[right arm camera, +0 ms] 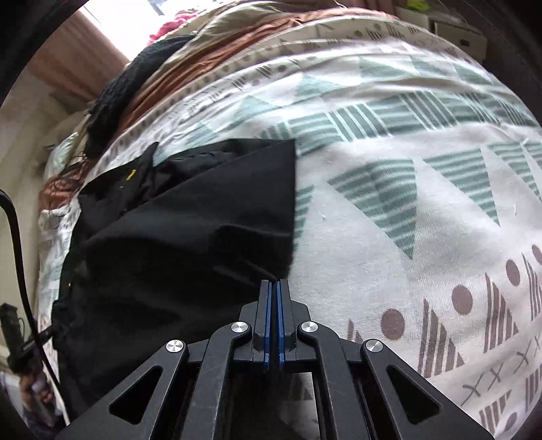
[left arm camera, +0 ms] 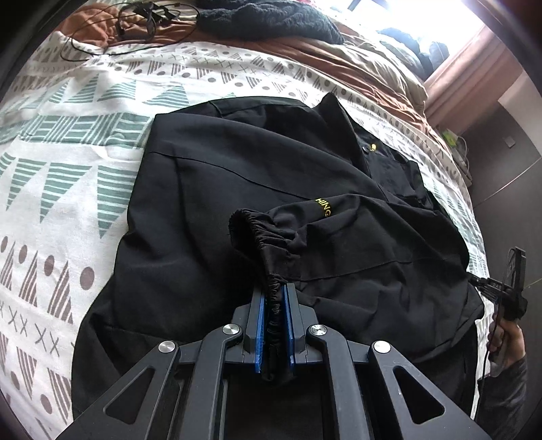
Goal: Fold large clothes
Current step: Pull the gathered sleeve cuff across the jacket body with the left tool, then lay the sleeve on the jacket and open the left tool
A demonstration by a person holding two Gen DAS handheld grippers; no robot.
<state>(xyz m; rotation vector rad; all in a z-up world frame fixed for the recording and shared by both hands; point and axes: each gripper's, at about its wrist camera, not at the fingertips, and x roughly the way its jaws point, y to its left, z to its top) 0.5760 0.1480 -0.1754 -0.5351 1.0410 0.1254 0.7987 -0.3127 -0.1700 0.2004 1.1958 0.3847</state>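
Black, thin, slippery-looking fabric with yellow lettering — a large jacket (left arm camera: 237,189) — lies spread on the bed's white quilt with green and brown triangles (left arm camera: 67,189), directly ahead of both grippers. Its elastic sleeve cuff (left arm camera: 261,243) is pinched between the blue pads of the left gripper (left arm camera: 275,304), lifted just above the jacket's body, probably so the sleeve can be laid inward across it. The right gripper (right arm camera: 274,298) has its jaws almost touching at the jacket's near edge; whether cloth is caught there I cannot tell. Beyond — a dark knitted garment (left arm camera: 271,17) and tangled cables (left arm camera: 142,17).
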